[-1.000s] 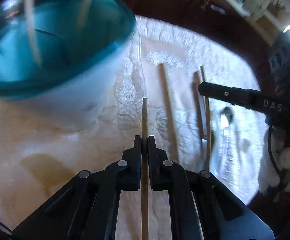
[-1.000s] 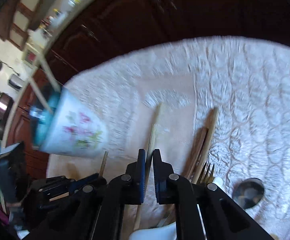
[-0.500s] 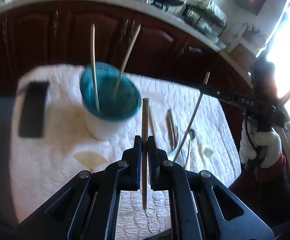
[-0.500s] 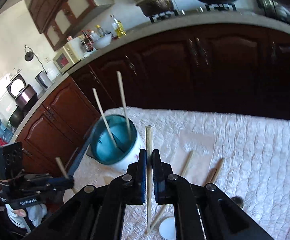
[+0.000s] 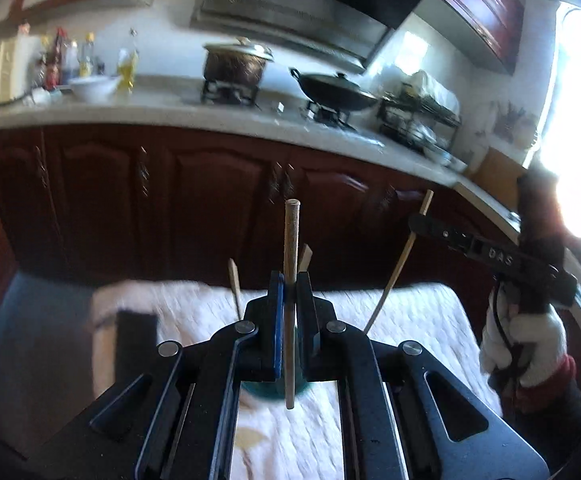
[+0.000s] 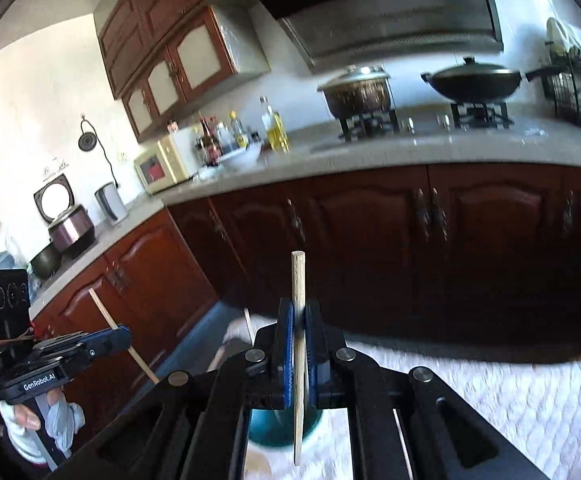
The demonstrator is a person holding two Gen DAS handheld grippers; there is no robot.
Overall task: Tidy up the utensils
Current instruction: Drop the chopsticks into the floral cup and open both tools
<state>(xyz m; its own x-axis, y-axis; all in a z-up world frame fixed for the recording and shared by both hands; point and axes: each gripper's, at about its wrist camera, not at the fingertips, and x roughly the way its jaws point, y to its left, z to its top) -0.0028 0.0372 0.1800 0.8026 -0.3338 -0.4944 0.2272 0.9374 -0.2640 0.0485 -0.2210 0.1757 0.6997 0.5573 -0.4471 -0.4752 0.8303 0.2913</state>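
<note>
My left gripper (image 5: 289,292) is shut on a wooden chopstick (image 5: 291,240) that stands upright between its pads. Beneath it a teal-lined cup (image 5: 268,394) shows partly, with two chopstick tips (image 5: 233,274) rising from it. In the right wrist view my right gripper (image 6: 299,320) is shut on a second upright chopstick (image 6: 298,280), above the same cup (image 6: 274,428). Each gripper also shows in the other's view: the right gripper (image 5: 416,224) with its slanted chopstick (image 5: 396,276), and the left gripper (image 6: 120,336) with its chopstick (image 6: 100,306). Gloved hands (image 5: 526,344) hold both tools.
A white quilted cloth (image 5: 410,320) covers the table, with a dark flat object (image 5: 136,344) lying at its left. Dark wooden cabinets (image 6: 370,248) stand behind it under a counter with a pot (image 5: 236,64), a wok (image 5: 334,90) and a dish rack (image 5: 418,116).
Both grippers have risen well above the table, each with its chopstick, and tilted up. The cup has dropped from filling the view to a sliver beneath the jaws.
</note>
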